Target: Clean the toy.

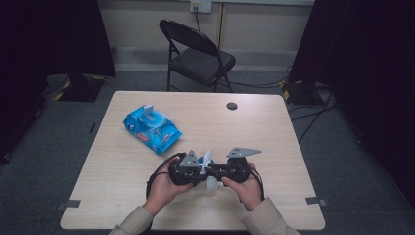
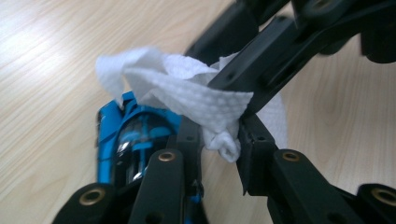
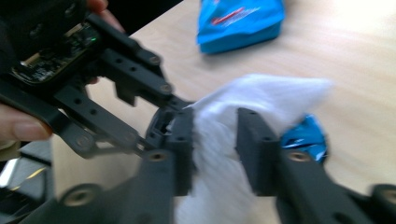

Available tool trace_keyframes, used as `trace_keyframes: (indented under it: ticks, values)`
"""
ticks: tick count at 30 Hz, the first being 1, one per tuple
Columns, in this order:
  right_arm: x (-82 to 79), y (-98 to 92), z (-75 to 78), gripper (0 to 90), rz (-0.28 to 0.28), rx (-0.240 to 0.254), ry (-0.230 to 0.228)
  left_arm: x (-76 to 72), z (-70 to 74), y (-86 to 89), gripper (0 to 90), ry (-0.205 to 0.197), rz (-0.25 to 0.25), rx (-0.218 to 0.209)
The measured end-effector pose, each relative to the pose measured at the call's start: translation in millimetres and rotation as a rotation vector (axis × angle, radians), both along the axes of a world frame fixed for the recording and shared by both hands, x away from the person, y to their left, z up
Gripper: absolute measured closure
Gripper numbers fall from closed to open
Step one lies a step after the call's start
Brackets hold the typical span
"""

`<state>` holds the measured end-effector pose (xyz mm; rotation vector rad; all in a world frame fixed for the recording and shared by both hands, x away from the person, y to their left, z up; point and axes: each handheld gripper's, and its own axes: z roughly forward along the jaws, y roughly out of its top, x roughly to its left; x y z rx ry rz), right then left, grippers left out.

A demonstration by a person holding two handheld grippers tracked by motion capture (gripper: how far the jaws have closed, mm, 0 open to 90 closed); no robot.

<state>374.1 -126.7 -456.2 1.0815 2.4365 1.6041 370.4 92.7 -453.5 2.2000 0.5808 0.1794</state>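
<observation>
A crumpled white wipe (image 1: 208,157) hangs between my two grippers, which meet tip to tip over the near middle of the table. In the left gripper view my left gripper (image 2: 219,136) is shut on a bunched fold of the wipe (image 2: 187,93), with the right gripper's jaws reaching in from the upper right. In the right gripper view my right gripper (image 3: 215,135) stands open, the wipe (image 3: 261,93) lying loosely in the gap. A small shiny blue object (image 2: 126,140) sits just beyond the wipe, partly covered. In the high view a hand holds each gripper, left (image 1: 204,170) and right (image 1: 218,171).
A blue pack of wipes (image 1: 151,128) with its flap up lies on the wooden table (image 1: 254,127), left of centre and beyond the grippers. A dark round hole (image 1: 232,105) marks the table's far side. A black folding chair (image 1: 200,56) stands behind the table.
</observation>
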Motion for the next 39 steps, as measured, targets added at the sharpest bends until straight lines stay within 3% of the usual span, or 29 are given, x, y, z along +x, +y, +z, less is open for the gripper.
trace_keyframes:
  ticks: [6, 7, 8, 9, 12, 15, 24, 31, 34, 39]
  values:
    - [5.5, -7.0, 2.8, 42.0, -0.061, 0.014, -0.074, -1.3, 9.2, 27.6, 76.8, 0.011, 0.048, -0.018]
    - [6.5, -6.9, 0.9, 37.9, -0.076, -0.005, -0.093, -1.3, 9.2, 27.6, 76.8, 0.011, 0.048, -0.018]
    - [7.3, -6.0, -2.2, 34.7, -0.087, -0.039, -0.111, -3.1, 13.4, 38.2, 76.8, 0.007, 0.063, -0.024]
    - [8.1, -5.2, -4.2, 32.5, -0.089, -0.058, -0.113, -3.1, 13.4, 38.2, 76.8, 0.007, 0.063, -0.024]
    - [10.6, -0.6, -12.2, 25.8, -0.101, -0.094, -0.118, -8.1, 17.8, 59.6, 77.0, 0.003, 0.094, -0.027]
    - [12.7, 7.4, -16.3, 20.2, -0.088, -0.129, -0.121, -12.6, 18.4, 76.5, 77.0, 0.005, 0.125, -0.030]
    - [20.1, 43.2, -23.4, 18.7, 0.023, -0.180, -0.143, -32.3, 7.3, 116.2, 77.0, 0.036, 0.202, -0.006]
    - [24.5, 65.2, -32.2, 16.7, 0.100, -0.235, -0.134, -40.5, -12.3, 125.1, 76.9, 0.089, 0.227, 0.035]
    - [24.6, 69.4, -35.0, 15.2, 0.111, -0.255, -0.153, -40.3, -20.8, 122.0, 76.7, 0.106, 0.227, 0.049]
    - [25.5, 71.8, -37.3, 14.3, 0.128, -0.244, -0.154, -35.2, -32.7, 110.8, 75.7, 0.107, 0.234, 0.054]
